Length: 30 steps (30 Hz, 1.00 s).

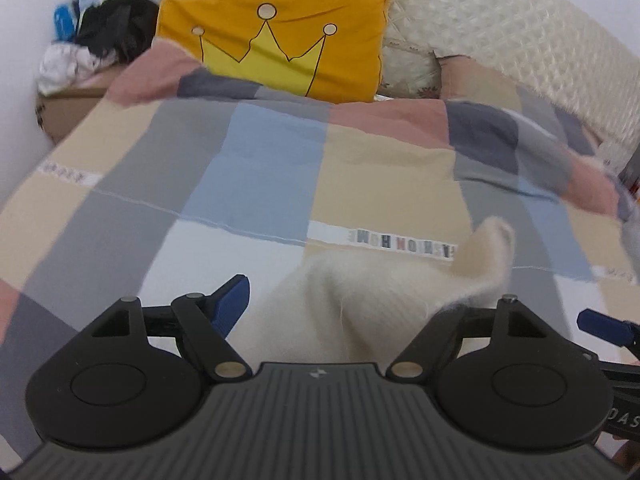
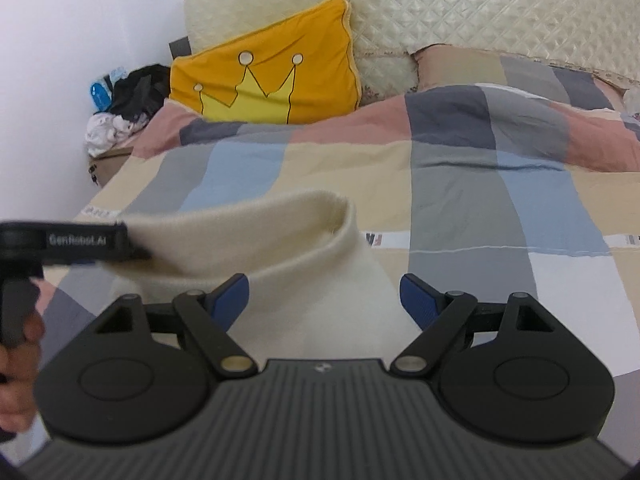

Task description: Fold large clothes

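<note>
A cream knitted garment [image 1: 380,284] lies bunched on the bed, one fold standing up at its right. My left gripper [image 1: 320,292] hangs over it with jaws spread wide. Its left blue pad [image 1: 230,304] is clear of the cloth, and the right pad is hidden behind the fabric. From the right wrist, the garment [image 2: 300,248] rises as a curled band and fills the gap inside my right gripper [image 2: 322,288], whose pads stand wide apart without pinching it. The left gripper [image 2: 136,244] shows side-on at the band's left end. A pad [image 1: 600,324] of the right gripper shows at the far right.
A checked duvet [image 1: 260,160] covers the bed. A yellow crown pillow [image 1: 280,40] leans on the quilted cream headboard [image 1: 500,20]. Dark and white clothes [image 1: 100,36] are piled on a box by the wall at far left. A hand [image 2: 16,360] grips the left tool.
</note>
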Tool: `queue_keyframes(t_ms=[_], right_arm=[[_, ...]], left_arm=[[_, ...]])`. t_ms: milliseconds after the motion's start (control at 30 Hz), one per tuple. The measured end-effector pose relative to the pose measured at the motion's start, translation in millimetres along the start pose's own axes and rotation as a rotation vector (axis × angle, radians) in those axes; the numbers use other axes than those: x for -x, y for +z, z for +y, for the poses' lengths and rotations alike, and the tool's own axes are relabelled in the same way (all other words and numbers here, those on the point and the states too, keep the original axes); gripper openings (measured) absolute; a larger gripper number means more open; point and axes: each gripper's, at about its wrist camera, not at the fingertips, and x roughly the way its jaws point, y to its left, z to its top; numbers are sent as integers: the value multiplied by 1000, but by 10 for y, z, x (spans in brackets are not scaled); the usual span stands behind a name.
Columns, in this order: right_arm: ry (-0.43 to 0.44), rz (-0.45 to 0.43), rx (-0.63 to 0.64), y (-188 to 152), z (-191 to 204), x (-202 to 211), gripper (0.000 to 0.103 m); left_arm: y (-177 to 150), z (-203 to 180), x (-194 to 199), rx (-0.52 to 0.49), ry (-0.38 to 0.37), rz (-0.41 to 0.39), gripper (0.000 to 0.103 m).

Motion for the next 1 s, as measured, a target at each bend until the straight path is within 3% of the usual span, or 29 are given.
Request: queue_keyframes(t_ms=[200, 300, 467, 567, 733, 833, 900, 1000], right_arm=[[85, -99, -66, -96, 5, -346, 84], [134, -124, -87, -201, 95, -582, 84], [164, -97, -92, -444, 252, -1028, 84], [159, -94, -56, -513, 326, -1194, 85], [150, -89, -46, -518, 355, -1321, 86], [136, -86, -47, -518, 367, -1350, 86], [133, -94, -48, -539, 376, -1340, 86], [138, -107, -64, -567, 350, -1319, 84]], left_arm=[[123, -39, -163, -77, 68, -20, 80], [206, 21, -390, -115, 82, 6, 80], [300, 169, -884, -179, 169, 75, 80], [324, 179, -1109, -232, 175, 102, 80], [345, -78, -1316, -398, 208, 118, 81], [286, -340, -1320, -600, 245, 109, 81], [281, -444, -1269, -682, 230, 114, 81], [424, -421, -1167, -610, 152, 153, 80]])
